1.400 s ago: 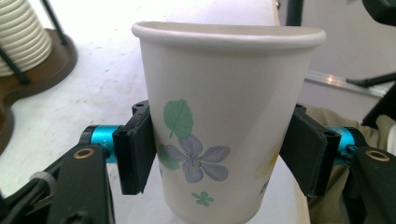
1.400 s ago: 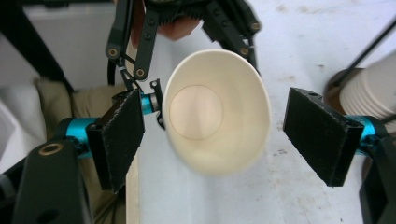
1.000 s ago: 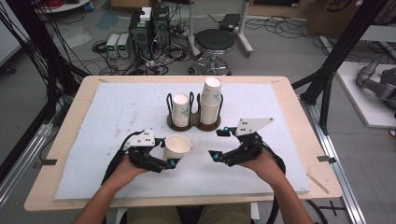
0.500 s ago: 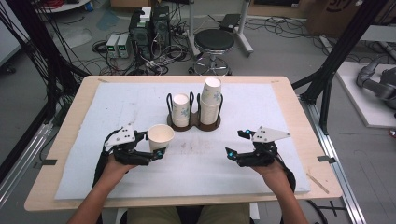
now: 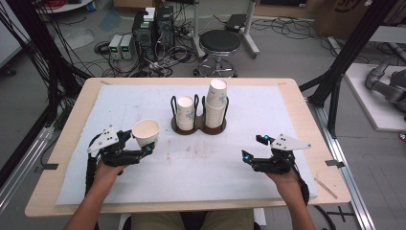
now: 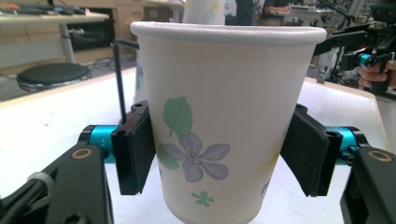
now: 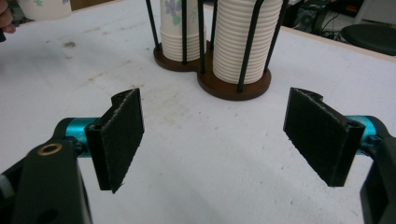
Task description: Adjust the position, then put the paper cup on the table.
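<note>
We've got the left gripper (image 5: 143,143) pinching the paper cup (image 5: 146,132) upright by its sides, off left of the cup holder (image 5: 198,125), while the right gripper (image 5: 253,149) jaws stay spread, empty over the table (image 5: 287,108).

We see our left gripper (image 6: 219,158) with its jaws pressed on either side of an upright flowered paper cup (image 6: 224,121), above the white bench (image 6: 46,121).
</note>
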Demonstrator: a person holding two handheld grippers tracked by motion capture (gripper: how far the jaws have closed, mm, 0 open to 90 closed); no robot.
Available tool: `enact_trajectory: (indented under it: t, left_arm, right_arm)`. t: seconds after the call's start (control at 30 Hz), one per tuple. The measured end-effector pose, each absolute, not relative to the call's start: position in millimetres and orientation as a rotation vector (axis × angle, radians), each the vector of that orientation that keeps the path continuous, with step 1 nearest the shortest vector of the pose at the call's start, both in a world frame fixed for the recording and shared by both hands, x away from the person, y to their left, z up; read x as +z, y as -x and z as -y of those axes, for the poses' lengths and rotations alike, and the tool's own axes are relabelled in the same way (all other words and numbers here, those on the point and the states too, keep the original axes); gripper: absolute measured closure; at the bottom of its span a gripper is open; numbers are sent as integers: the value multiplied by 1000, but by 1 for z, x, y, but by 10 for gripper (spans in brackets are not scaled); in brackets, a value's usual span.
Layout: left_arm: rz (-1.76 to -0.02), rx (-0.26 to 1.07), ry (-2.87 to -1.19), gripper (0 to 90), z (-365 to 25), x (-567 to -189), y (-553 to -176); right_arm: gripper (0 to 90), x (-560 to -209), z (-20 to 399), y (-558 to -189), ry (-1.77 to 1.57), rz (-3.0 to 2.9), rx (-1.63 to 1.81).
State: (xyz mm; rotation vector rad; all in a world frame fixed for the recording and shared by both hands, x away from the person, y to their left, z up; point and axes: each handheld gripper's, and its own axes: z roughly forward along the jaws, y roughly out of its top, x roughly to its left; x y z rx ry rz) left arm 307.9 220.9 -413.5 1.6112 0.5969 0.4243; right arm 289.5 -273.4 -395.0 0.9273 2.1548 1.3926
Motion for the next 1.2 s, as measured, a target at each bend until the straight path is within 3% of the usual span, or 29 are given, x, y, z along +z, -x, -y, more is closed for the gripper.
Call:
enact_trajectory:
  t: [0.63, 1.2]
  left_arm:
    - [-611, 479, -1574, 318, -232, -416, -310]
    - [-789, 525, -1482, 314, -253, -431, -333]
  right_arm:
    - [208, -395, 274, -290, -928, -2145, 1395]
    - [208, -397, 274, -288, -914, -2164, 1388]
